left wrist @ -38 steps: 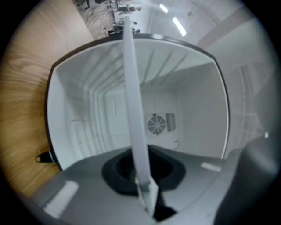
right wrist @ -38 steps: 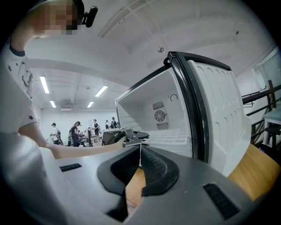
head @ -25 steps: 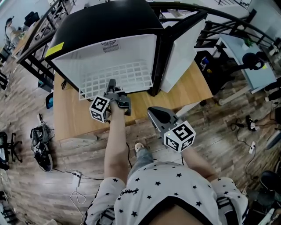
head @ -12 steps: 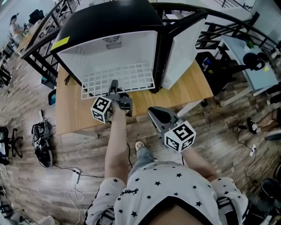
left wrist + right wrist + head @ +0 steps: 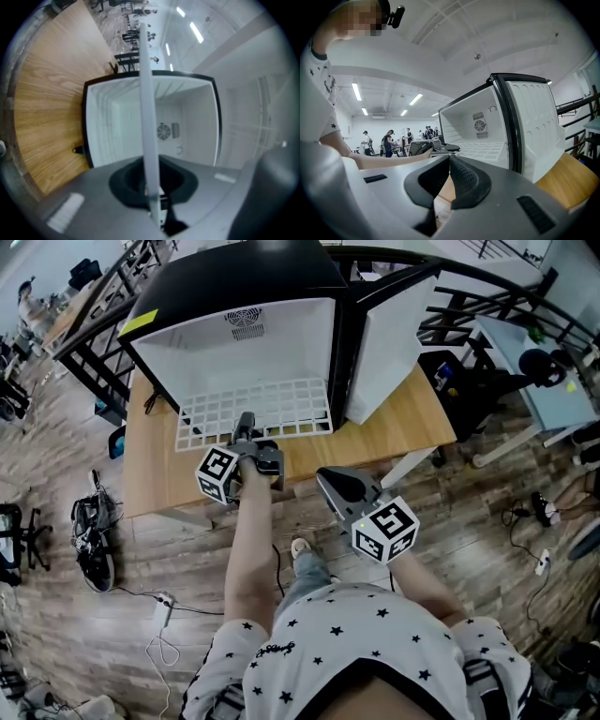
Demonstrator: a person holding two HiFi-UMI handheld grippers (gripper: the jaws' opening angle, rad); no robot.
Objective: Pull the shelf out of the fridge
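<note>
A black mini fridge (image 5: 234,277) stands on a wooden table (image 5: 394,427), its door (image 5: 389,343) swung open to the right. The white wire shelf (image 5: 272,404) sticks out of the white interior over the table. My left gripper (image 5: 246,420) is shut on the shelf's front edge. In the left gripper view the shelf (image 5: 146,117) shows edge-on as a white bar running into the left gripper (image 5: 152,197). My right gripper (image 5: 323,476) hangs below the table's near edge, shut and holding nothing. From the right gripper (image 5: 449,161) I see the fridge (image 5: 478,126) and the shelf (image 5: 483,149).
The table's near edge runs just under my left hand. Black shoes (image 5: 94,549) and a power strip with cables (image 5: 161,610) lie on the wood floor at left. Dark metal racks (image 5: 84,343) stand left of the fridge, and a chair (image 5: 539,367) at right.
The left gripper has stayed shut on the shelf's front edge, which sits a little further out of the fridge. The right gripper has barely moved.
</note>
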